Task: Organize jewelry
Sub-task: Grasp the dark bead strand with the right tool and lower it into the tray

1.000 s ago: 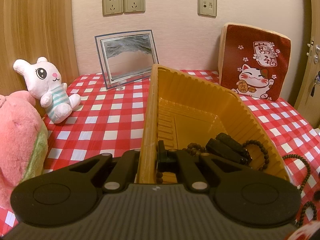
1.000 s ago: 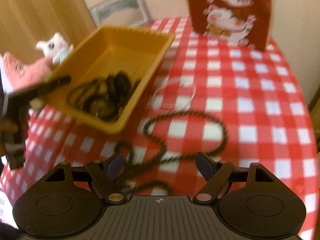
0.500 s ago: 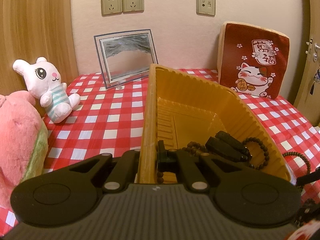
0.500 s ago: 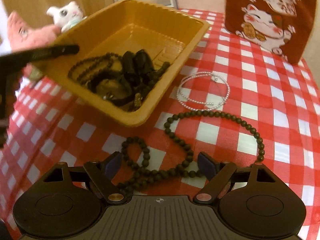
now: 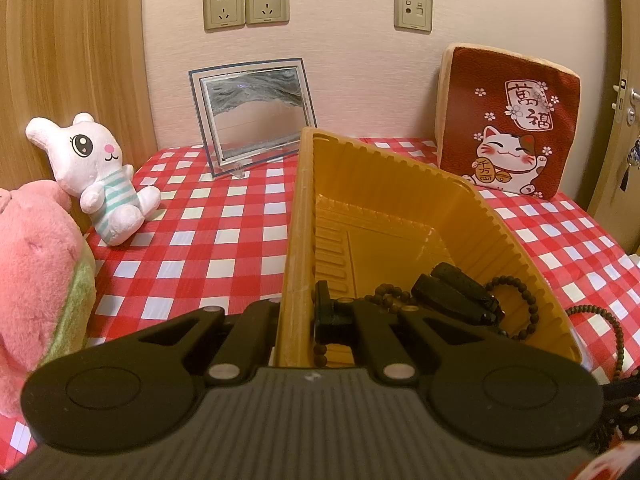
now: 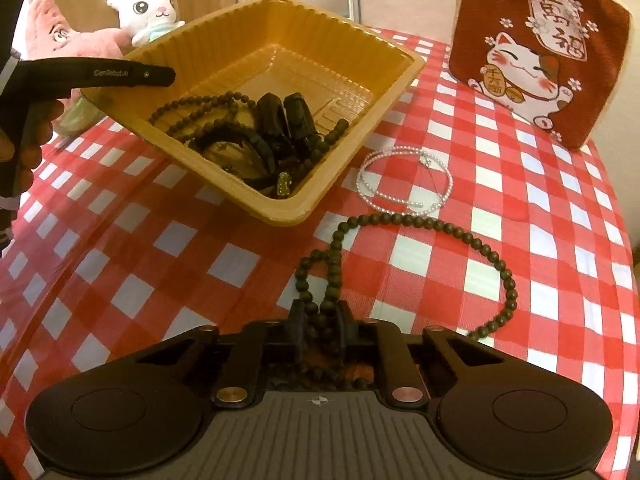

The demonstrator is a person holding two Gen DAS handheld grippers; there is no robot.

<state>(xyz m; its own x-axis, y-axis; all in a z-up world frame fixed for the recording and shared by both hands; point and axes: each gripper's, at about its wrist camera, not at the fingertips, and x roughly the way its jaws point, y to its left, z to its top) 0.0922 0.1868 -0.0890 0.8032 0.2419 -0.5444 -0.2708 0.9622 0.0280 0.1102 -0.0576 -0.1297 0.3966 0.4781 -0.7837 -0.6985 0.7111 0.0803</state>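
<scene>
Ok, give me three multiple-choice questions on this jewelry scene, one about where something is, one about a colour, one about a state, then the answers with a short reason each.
1. Where does the white pearl necklace lie?
A. in the tray
B. on the checked cloth beside the tray
C. on the cat cushion

2. What colour is the tray?
A. yellow-orange
B. blue
C. white

3. How does the tray sit?
A. flat on the cloth
B. upside down
C. tilted, one edge pinched by the left tongs

Answers:
1 B: the pearls rest on the red and white cloth, between the tray and the dark bead necklace.
2 A: its walls and floor show yellow-orange in both views.
3 C: the left tongs clamp its rim and that side stands raised off the cloth.
</scene>
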